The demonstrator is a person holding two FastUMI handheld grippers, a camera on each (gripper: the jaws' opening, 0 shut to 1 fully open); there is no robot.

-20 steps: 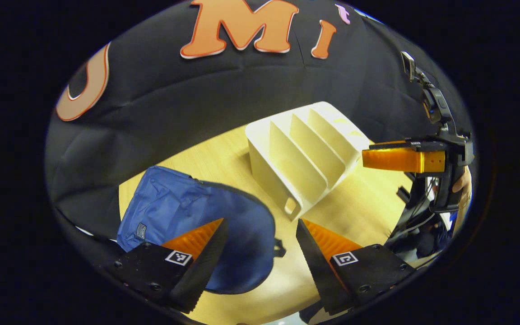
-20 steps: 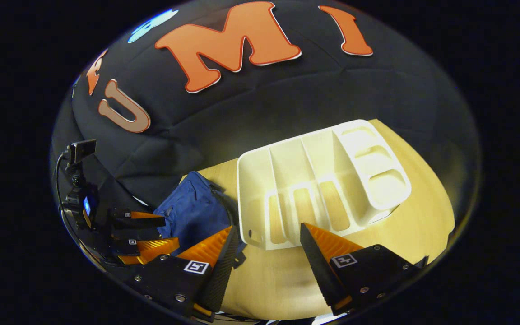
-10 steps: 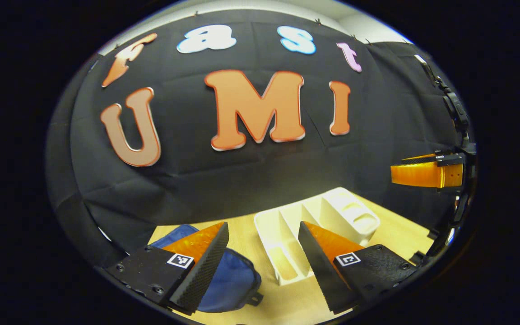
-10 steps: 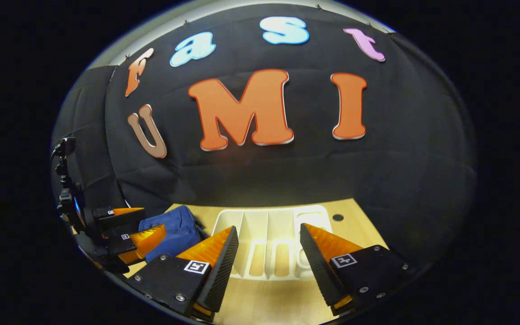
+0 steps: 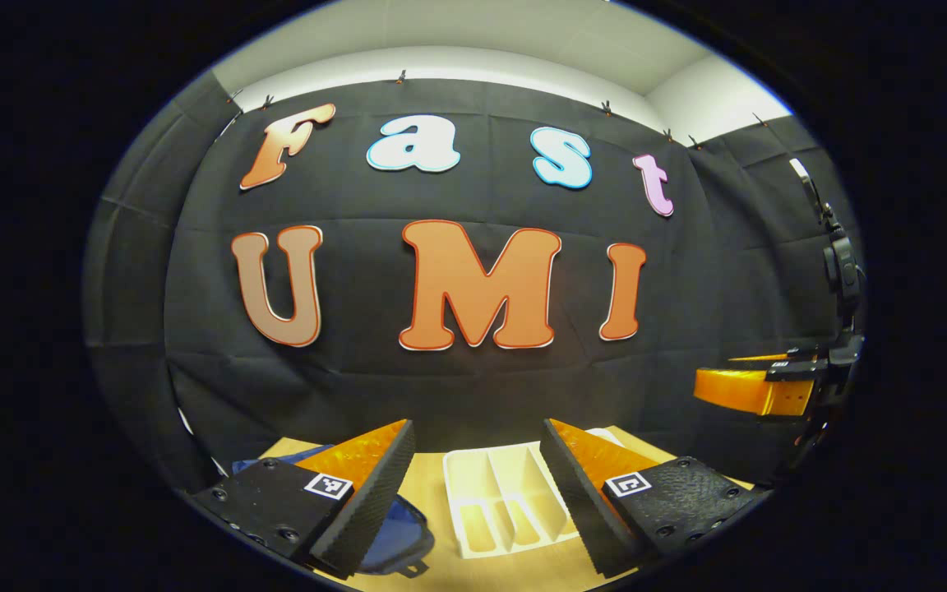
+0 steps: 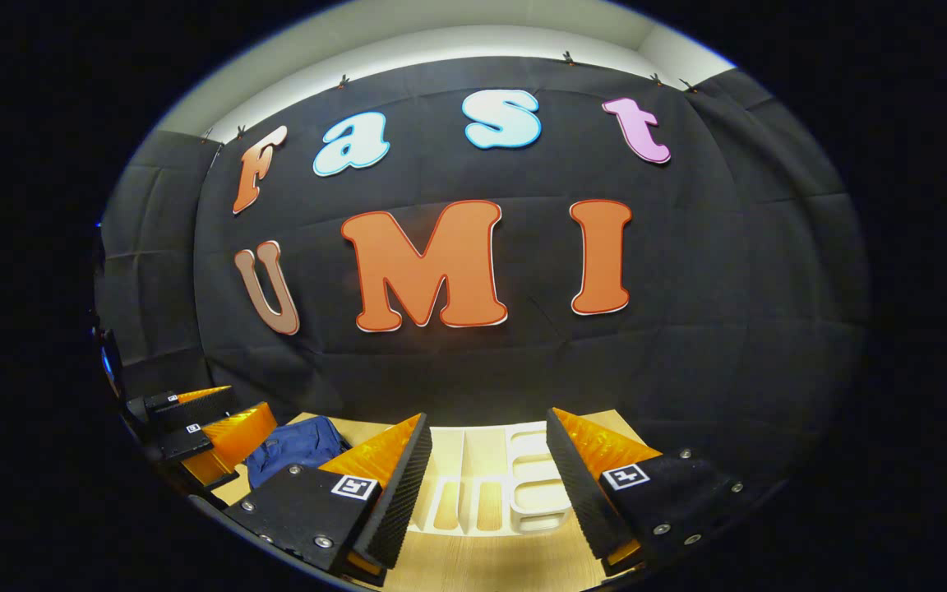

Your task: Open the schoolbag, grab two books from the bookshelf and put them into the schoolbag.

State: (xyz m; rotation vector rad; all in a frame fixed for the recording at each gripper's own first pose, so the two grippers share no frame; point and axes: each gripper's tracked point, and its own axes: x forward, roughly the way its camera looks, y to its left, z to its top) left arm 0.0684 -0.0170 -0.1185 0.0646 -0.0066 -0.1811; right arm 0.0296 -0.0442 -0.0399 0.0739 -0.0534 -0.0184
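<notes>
Both cameras are tilting up since 0.5 s ago. Left gripper (image 5: 478, 460) and right gripper (image 6: 488, 452) are hanging released, empty. Blue schoolbag (image 6: 293, 448) is lying on the table (image 6: 473, 567) beside the white bookshelf (image 6: 515, 485), both sliding lower in view.

No legible text or numbers (square coded markers on the jaws, nothing readable)

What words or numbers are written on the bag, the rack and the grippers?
Bag: no text shows on the part in view.
Rack: plain, no text.
Left gripper: a square black-and-white marker on each of its fingers; a pattern, not words.
Right gripper: the same kind of squares; no words or numbers to read.
</notes>
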